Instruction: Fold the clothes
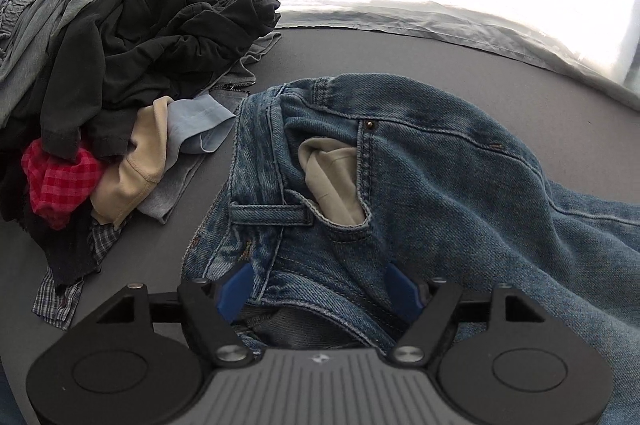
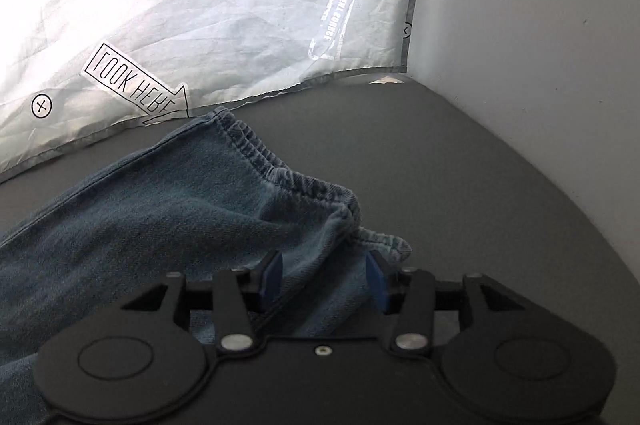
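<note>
We have the jeans [image 1: 440,165] spread on the grey surface [image 1: 340,53], beside the clothes pile [image 1: 100,65]. Our left tool [image 1: 320,289] gapes over the waistband, our right tool [image 2: 324,281] straddles the leg hem [image 2: 280,169], neither pinching. Next, we reckon: clamp both ends and fold.

The jeans [image 1: 440,185] run off the right and lower edges of the left wrist view, so their legs are cut away there; in the right wrist view they leave by the left edge. The left claw [image 1: 320,289] hides the waistband's near part behind its body. At the left edge the clothes pile [image 1: 100,65] is cropped, and its lower garments lie buried under the black one. The right claw [image 2: 324,277] covers the denim directly beneath it. The white sheet [image 2: 200,5] is overexposed, its upper print unreadable, and cut by the top edge.
</note>
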Demonstrator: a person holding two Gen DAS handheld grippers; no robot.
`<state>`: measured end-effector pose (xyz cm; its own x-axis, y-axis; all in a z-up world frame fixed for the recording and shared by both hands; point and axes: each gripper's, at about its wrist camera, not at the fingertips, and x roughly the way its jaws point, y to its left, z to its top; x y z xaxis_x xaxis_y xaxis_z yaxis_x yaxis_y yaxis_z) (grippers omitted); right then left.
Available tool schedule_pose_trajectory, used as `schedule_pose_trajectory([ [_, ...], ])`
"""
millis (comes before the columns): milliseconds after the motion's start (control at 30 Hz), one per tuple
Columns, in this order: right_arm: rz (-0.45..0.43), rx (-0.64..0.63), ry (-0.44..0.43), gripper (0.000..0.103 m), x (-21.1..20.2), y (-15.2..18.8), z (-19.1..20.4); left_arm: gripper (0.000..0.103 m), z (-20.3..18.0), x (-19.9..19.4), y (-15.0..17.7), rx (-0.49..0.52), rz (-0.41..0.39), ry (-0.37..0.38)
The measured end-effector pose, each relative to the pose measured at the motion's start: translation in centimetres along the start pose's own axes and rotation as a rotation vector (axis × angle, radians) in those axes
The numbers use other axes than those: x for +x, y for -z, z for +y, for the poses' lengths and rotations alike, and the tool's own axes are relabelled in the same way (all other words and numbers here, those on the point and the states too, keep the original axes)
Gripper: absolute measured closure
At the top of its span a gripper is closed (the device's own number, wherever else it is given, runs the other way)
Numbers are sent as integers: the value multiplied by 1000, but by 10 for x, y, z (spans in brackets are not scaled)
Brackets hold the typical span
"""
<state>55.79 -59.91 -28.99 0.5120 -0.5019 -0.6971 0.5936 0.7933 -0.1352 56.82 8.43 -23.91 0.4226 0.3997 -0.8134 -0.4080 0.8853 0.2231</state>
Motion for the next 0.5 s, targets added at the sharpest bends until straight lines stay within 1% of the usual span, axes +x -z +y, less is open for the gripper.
schedule_pose_trajectory([
  [33,-6,-2,-3,51,-10,7,1,28,3,-3,4,-3,8,9],
  [100,-12,-4,-29,49,-31,20,5,28,9,-10,11,-10,24,26],
  [200,-19,-7,-59,50,-63,47,16,28,21,-20,24,-24,34,33],
  [267,-19,-9,-90,56,-85,67,28,28,27,-26,30,-33,42,43],
  [333,12,15,-116,65,-100,82,39,28,34,-34,36,-12,34,52],
  [367,36,38,-143,68,-108,91,45,28,35,-37,38,2,27,48],
  [433,88,93,-227,78,-124,106,57,28,43,-42,43,30,9,49],
  [500,161,187,-340,81,-142,122,70,28,53,-40,44,26,7,69],
])
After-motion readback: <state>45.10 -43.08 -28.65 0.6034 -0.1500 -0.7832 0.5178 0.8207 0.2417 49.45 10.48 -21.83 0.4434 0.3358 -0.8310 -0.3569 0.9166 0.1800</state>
